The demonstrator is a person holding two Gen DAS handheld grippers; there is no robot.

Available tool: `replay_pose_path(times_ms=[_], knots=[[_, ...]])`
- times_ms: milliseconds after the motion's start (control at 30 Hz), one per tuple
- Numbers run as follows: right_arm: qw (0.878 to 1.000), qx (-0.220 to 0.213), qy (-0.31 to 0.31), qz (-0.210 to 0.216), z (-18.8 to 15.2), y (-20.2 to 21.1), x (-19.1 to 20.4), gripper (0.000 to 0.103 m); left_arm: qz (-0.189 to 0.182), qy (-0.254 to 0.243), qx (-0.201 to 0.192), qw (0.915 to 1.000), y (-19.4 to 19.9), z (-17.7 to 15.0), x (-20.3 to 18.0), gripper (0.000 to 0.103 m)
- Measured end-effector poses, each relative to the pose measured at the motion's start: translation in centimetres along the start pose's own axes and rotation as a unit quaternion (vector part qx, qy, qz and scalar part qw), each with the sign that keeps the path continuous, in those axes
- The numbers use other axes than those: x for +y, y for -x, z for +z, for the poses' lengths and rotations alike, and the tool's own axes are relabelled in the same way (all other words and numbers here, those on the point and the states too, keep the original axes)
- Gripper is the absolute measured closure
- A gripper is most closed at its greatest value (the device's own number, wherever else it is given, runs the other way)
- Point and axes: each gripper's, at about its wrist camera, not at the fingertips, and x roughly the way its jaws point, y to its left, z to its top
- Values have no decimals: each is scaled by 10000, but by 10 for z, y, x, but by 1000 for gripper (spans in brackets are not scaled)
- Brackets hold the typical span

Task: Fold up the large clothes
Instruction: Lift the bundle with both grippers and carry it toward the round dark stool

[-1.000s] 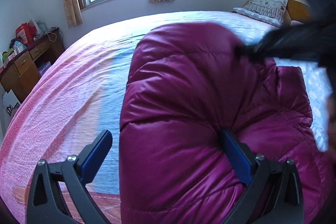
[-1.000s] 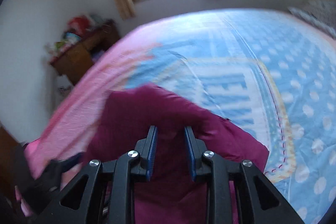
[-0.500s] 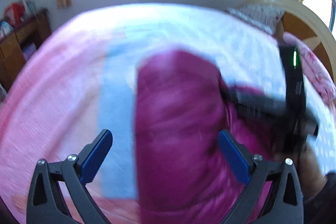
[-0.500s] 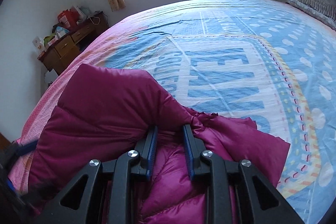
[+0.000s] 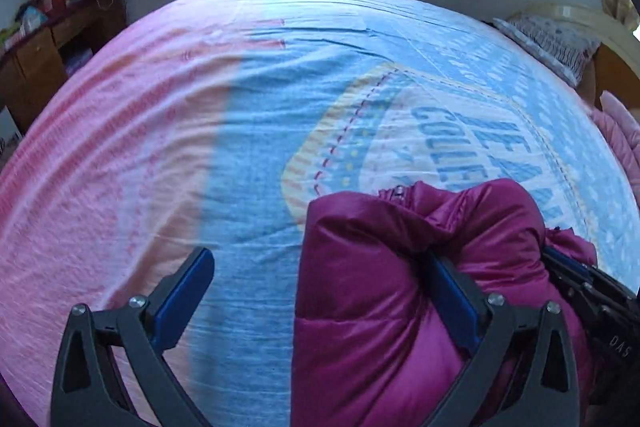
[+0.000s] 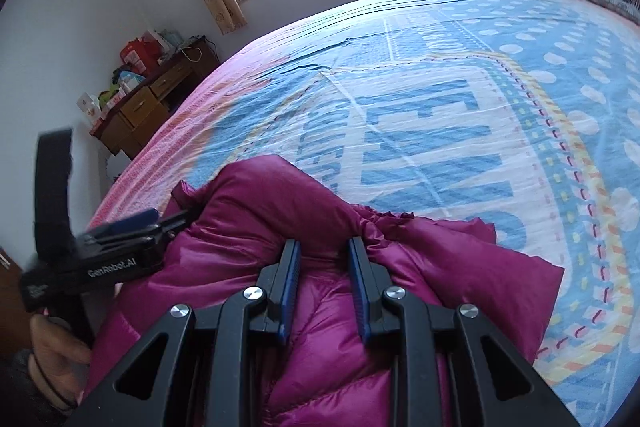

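The magenta down jacket [image 6: 320, 327] lies bunched at the near edge of the bed [image 6: 440, 99]. My right gripper [image 6: 324, 279] has its jaws clamped on a fold of it. My left gripper [image 5: 320, 291] has its jaws spread wide, one finger [image 5: 452, 291] pressed into the padding.

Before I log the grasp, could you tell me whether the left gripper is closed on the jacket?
No, the left gripper is wide open over the jacket's edge.
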Motion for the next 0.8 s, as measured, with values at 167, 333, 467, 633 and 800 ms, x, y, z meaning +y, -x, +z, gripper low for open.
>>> replay_pose_path(times_ms=[167, 333, 467, 633, 800], knots=[[9995, -138, -177, 235, 1, 8, -6, 78, 753, -681, -377, 9941, 10, -1, -29, 0], [9943, -849, -519, 379, -13, 76, -16, 76, 1329, -1108, -673, 9826, 17, -2, -42, 0], [9990, -445, 54, -82, -26, 84, -5, 76, 1388, -1103, -668, 9819, 18, -2, -42, 0], [9981, -175, -560, -181, -35, 46, -26, 76, 1486, -1117, -666, 9803, 18, -2, -43, 0], [9963, -245, -815, 86, -34, 47, -36, 76, 1330, -1129, -559, 9831, 22, -1, -39, 0]])
